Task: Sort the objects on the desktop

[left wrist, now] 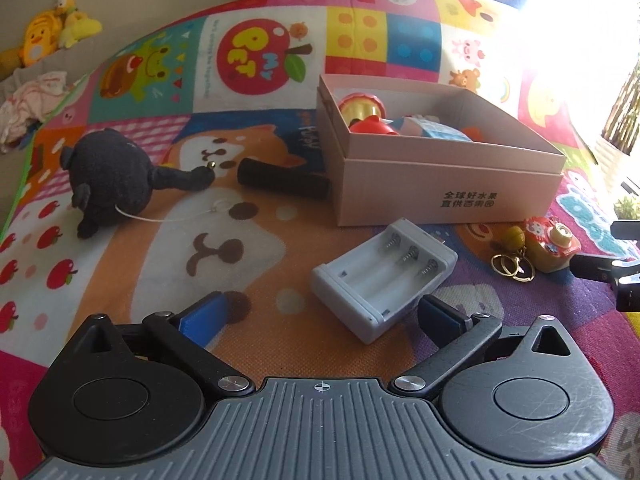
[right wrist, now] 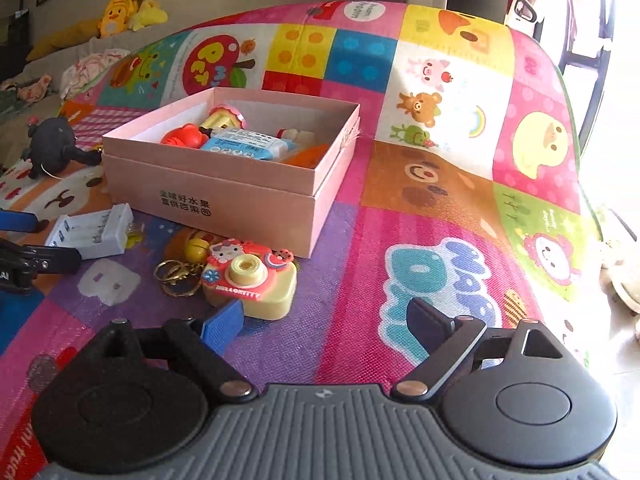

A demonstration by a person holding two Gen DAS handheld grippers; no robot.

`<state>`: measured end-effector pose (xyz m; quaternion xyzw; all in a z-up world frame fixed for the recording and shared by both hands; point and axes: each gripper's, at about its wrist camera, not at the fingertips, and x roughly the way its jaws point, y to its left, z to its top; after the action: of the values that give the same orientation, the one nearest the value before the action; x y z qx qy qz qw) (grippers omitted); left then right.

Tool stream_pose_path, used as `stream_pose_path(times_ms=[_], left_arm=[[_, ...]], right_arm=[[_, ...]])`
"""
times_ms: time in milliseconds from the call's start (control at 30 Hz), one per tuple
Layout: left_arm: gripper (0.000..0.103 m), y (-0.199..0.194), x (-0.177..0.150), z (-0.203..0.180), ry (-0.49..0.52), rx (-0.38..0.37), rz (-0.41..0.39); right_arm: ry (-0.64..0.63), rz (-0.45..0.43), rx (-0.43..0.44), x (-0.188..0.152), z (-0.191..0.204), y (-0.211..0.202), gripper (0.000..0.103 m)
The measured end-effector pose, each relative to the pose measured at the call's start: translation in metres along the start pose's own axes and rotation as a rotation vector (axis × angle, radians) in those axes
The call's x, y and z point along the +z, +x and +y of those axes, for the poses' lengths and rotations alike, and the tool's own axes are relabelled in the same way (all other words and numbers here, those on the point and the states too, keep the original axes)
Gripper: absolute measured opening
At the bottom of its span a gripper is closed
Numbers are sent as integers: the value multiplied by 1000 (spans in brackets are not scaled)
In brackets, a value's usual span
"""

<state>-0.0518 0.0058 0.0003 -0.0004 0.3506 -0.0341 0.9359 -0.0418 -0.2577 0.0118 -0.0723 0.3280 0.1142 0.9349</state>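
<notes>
1. Mat [left wrist: 280, 264], bright cartoon print, carries everything.
2. Pink box [left wrist: 440, 184] sits open on it, already holding a red toy [right wrist: 182, 138], a blue packet [right wrist: 244, 148] and other small bits.
3. Grey battery holder [left wrist: 380, 276], empty, lies just in front of the left gripper [left wrist: 320, 316]; fingers spread wide, holding nothing.
4. Toy camera [right wrist: 252, 280] with keyrings [right wrist: 176, 276] lies near the box's front corner, touching the right gripper's [right wrist: 324, 320] blue finger [right wrist: 224, 324]; fingers spread, gripping nothing.
5. Black plush [left wrist: 108, 172] and a black cylinder [left wrist: 284, 180] lie left of the box.
</notes>
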Motion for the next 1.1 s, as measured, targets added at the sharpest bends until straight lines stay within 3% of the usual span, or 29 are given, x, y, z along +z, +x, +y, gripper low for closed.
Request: stream_pose_path(times_ms=[100,233,267,333,400,633,800,900,1100], left_arm=[[103,0,0,0,-1,-1,0],[103,0,0,0,-4,-3,-2],[103,-1,-1,0,-6,-4,-3],[103,-1,-1,0,-10,-7,-5],[103,-2,-1,1,-14,-9,-8],[103,-5,0,5,-61,-61,-17],[103,1,9,-18,-54,-123,0],[103,8,16,-33,-54,-161,14],[103,26,29,-50,-61,-99,25]], right_arm=[[34,-4,108,8,6,1,89],[37,-1,122,17,17,17,86],[38,9,122,18,18,22,83],[45,41,140,19,20,30,65],[35,35,135,19,20,28,58],[1,29,174,-9,17,-7,58],[-4,10,163,-24,17,-22,59],[-16,7,150,-24,20,-20,70],[-30,-6,135,-26,24,-22,78]])
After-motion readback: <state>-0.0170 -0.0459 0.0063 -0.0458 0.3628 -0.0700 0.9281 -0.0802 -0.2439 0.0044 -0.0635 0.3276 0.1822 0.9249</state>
